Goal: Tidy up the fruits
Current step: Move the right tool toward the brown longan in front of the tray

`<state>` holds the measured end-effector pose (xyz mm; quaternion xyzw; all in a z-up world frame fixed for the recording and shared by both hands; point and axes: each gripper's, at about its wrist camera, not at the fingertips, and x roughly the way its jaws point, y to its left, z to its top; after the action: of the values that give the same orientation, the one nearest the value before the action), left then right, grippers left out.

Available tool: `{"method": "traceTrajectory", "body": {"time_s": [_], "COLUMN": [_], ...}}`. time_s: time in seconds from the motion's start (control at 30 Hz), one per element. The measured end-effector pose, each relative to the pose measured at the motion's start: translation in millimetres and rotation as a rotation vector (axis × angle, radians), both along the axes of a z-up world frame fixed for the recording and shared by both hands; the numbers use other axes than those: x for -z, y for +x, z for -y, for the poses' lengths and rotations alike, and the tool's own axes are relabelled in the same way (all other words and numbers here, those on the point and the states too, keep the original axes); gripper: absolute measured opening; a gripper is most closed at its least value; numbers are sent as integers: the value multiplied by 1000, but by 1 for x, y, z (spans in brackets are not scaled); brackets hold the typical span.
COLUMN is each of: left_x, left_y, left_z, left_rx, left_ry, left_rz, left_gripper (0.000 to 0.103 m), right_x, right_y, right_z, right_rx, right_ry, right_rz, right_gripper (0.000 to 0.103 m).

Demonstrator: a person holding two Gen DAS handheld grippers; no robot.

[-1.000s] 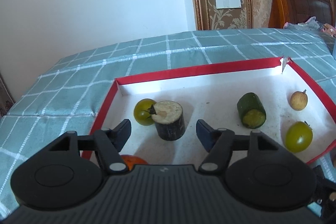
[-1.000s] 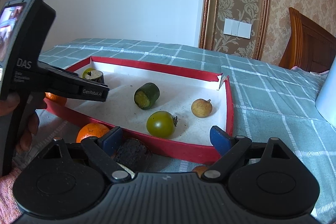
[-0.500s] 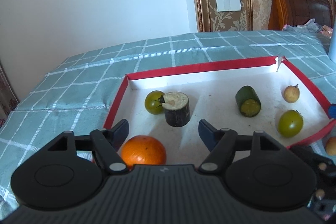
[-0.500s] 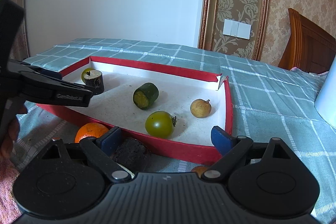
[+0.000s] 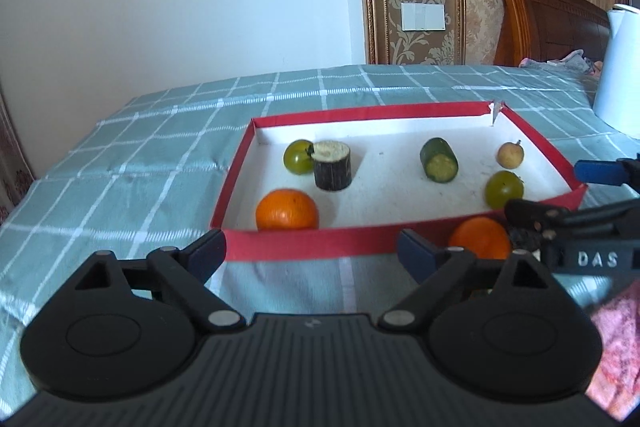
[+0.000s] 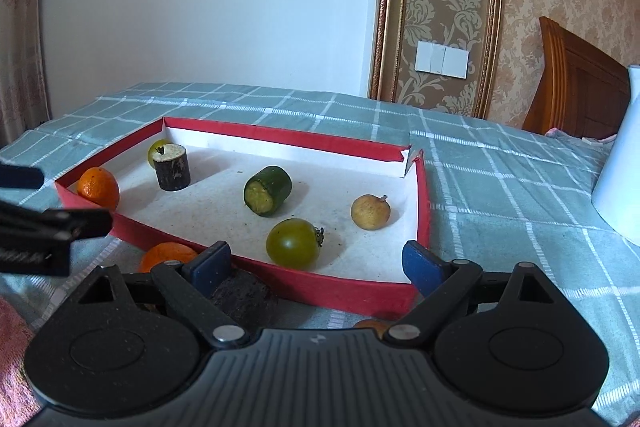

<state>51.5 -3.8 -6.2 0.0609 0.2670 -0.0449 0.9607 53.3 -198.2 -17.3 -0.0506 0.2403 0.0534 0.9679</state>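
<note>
The round orange fruit outside the red cardboard tray looks light and smooth; squeeze its sides gently. Left hand-held gripper is opening, empty.

My left gripper tilts gently downward, its jaws opening with nothing between them. My right gripper tilts down likewise, jaws spread wide and gripping nothing. Its black body shows at the left view's right edge.
</note>
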Motion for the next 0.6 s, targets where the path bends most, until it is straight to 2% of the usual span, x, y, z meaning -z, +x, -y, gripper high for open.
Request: {"method": "traceTrajectory", "body": {"time_s": [0.27, 0.43, 0.53, 0.6], "left_x": [13, 27, 30, 30], "left_y": [-7, -2, 1, 2], "left_z": [-8, -20, -29, -31], "left_rx": [-19, -51, -62, -68], "left_ry": [-16, -34, -84, -85], "left_rz": [-34, -96, -124, -120], "left_gripper": [96, 101, 103, 103], "right_x": [0, 0, -3, -4], "right_y": [-1, -3, -7, -10], "right_z": [1, 5, 11, 19], "right_rx": [2, 14, 28, 39], "right_ry": [4, 8, 36, 71], "right_rz": [2, 19, 23, 19], "right_gripper": [93, 93, 93, 93]}}
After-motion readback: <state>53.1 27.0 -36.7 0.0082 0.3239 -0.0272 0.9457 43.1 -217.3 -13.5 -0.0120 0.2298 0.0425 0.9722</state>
